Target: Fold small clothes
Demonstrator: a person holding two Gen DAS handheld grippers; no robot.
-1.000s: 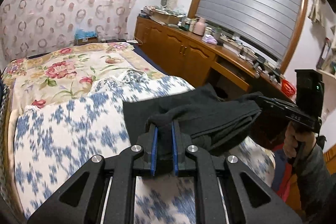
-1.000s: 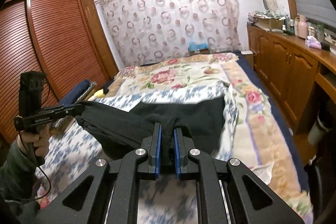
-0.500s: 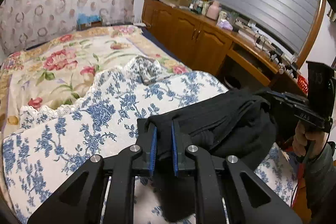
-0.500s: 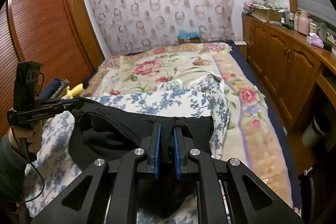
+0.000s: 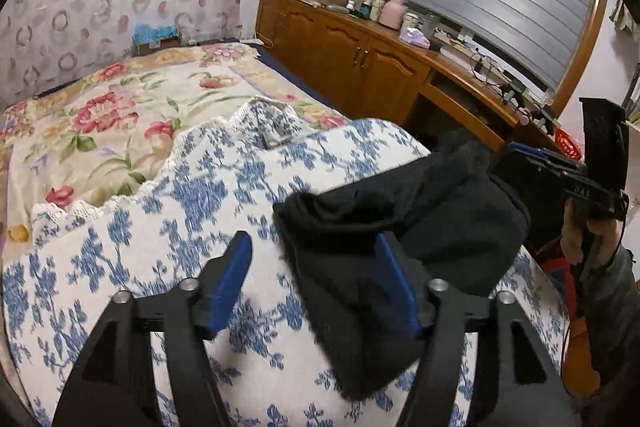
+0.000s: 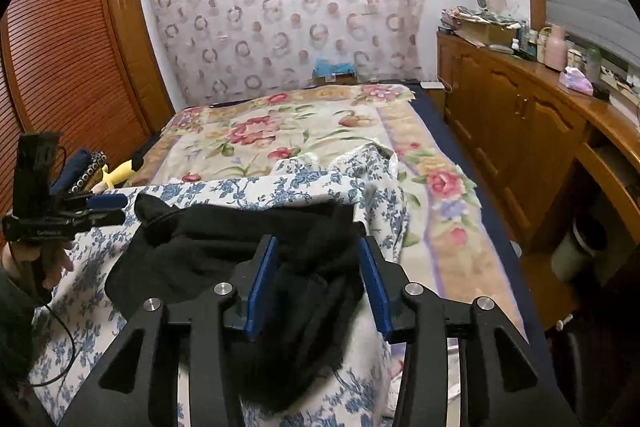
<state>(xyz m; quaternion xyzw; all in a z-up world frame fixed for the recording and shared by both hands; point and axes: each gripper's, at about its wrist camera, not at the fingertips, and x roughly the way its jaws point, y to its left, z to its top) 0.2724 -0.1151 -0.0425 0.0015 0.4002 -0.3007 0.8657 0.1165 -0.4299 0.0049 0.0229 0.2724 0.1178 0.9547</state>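
A black garment lies bunched in a fold on the blue-flowered blanket. My left gripper is low over its near end, and its jaws are opening. One edge of the cloth lies loose between the blue pads and leans on the right one. In the right wrist view the same garment sits between the spread fingers of my right gripper, whose jaws are also opening, with no pad pressing on it. Each view shows the other gripper at the garment's far end: right gripper, left gripper.
The blanket covers the near end of a bed with a rose-patterned quilt. Wooden cabinets with a cluttered top run along the right side. A louvred wardrobe stands left, with a yellow toy beside the bed.
Both grippers were shut on the raised black garment. They brought it down onto the blanket, and both now stand open with the cloth released.
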